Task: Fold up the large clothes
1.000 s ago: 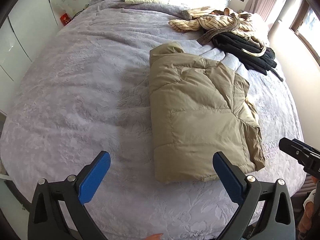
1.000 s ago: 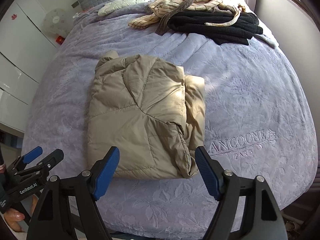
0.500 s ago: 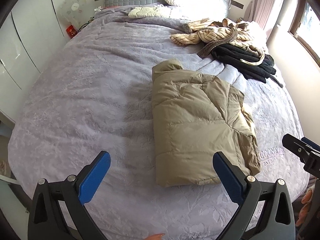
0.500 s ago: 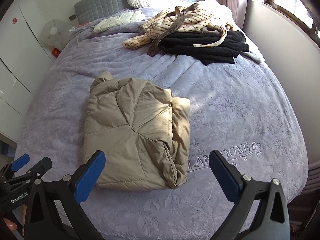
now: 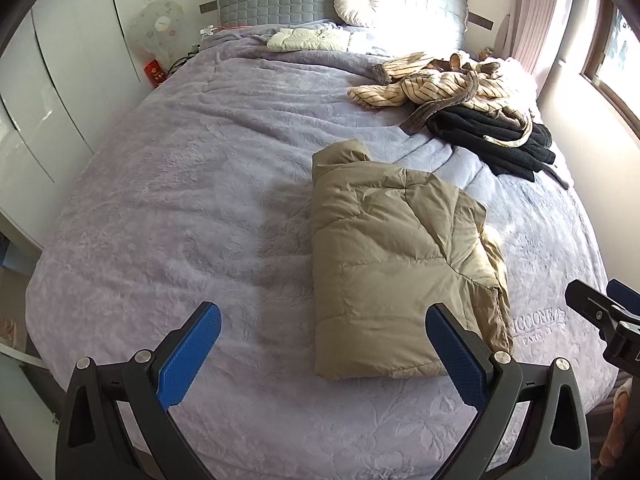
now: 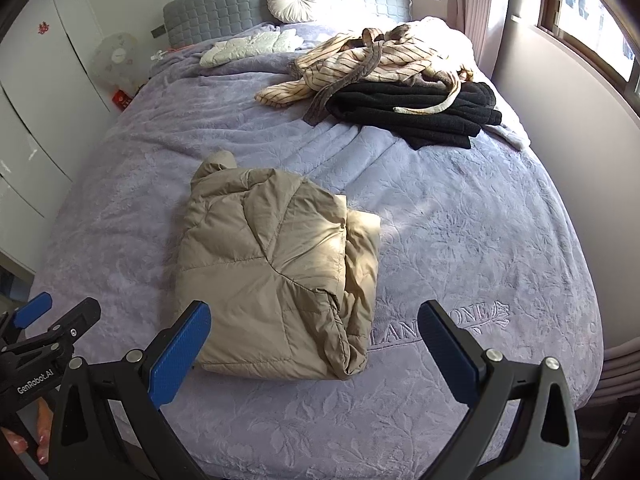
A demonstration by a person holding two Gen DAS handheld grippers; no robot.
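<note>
My left gripper (image 5: 320,354) and right gripper (image 6: 314,344) both gape empty above one folded beige puffer jacket (image 6: 276,280); far right, perhaps two heaped garments (image 6: 400,92).

One bed (image 5: 168,216) carries one folded tan padded jacket (image 5: 392,264) in the near middle. At the far right lie one striped garment (image 5: 432,84) and one pile of black clothes (image 5: 492,136). One round white cushion (image 5: 358,2) and one cream quilted item (image 5: 308,39) sit at the far end. One fan (image 5: 158,30) stands far left. Two hand-held grippers: left (image 5: 324,350), right (image 6: 316,344).
</note>
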